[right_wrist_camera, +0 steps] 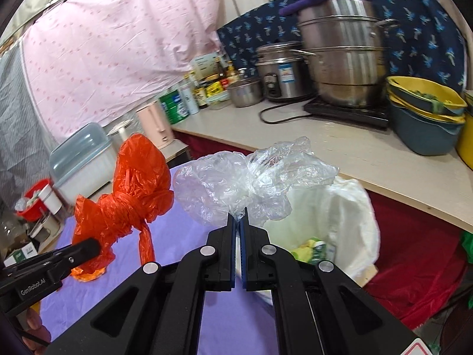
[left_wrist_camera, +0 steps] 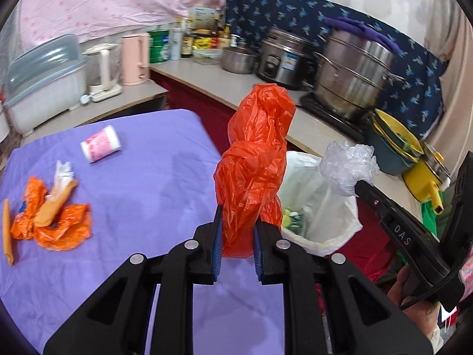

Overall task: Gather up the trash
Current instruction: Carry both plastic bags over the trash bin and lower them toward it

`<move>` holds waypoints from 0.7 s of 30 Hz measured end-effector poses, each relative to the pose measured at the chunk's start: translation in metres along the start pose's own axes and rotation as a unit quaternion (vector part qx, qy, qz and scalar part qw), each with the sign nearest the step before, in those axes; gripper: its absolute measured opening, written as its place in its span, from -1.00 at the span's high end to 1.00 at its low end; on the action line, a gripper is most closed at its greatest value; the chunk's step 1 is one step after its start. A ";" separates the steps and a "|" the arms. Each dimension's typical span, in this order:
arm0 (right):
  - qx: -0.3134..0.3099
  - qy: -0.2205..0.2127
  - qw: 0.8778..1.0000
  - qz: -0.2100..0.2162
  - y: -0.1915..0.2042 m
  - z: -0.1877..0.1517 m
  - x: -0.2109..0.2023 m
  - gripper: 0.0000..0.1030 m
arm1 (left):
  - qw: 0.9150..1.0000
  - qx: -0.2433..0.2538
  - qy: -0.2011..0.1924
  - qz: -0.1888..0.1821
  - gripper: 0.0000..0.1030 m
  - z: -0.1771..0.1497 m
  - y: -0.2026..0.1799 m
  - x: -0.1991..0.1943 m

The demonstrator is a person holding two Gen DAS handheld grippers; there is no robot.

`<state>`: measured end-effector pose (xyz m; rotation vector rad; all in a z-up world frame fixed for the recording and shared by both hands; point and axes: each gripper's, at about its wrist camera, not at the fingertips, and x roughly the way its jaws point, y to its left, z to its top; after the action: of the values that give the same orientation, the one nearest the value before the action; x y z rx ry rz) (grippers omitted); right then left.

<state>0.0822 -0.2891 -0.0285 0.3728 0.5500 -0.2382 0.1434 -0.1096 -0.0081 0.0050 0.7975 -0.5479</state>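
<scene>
Left claw (left_wrist_camera: 236,236) clamped partway on a crumpled orange bag (left_wrist_camera: 254,159), sticking up beyond the tips, just short of the white-lined bin (left_wrist_camera: 340,227). Right claw (right_wrist_camera: 238,222) pinched nearly closed on clear plastic wrap (right_wrist_camera: 254,177), hanging over that bin. Both probably featherweight, floppy, slippery, so best grabbed at a bunched knot. More orange scraps (left_wrist_camera: 59,222) and a pink roll (left_wrist_camera: 100,144) on the purple desk (left_wrist_camera: 147,192).

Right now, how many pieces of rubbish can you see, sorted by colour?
Orange: 3, the knotted bag in the left jaws, the crumpled wrapper and a strip on the purple cloth.
Clear: 1, the bag in the right jaws.
White: 1, the tissue.
Pink-and-white: 1, the cup.
Total: 6
</scene>
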 end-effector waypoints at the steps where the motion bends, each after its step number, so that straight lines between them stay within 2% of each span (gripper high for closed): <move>1: 0.003 0.000 1.000 -0.004 -0.008 0.001 -0.001 0.94 | 1.000 0.007 0.003 -0.005 0.68 0.001 -0.009 0.005; 9: 0.017 0.001 0.999 -0.030 -0.050 0.000 0.001 0.94 | 0.998 0.046 0.026 -0.025 0.68 0.008 -0.066 0.045; 21: 0.031 0.010 0.998 -0.044 -0.076 0.000 0.015 0.94 | 0.997 0.057 0.049 -0.030 0.67 0.020 -0.092 0.086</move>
<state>0.0705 -0.3597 -0.0578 0.4124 0.5812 -0.3380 0.1630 -0.2327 -0.0346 0.1143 0.8640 -0.6528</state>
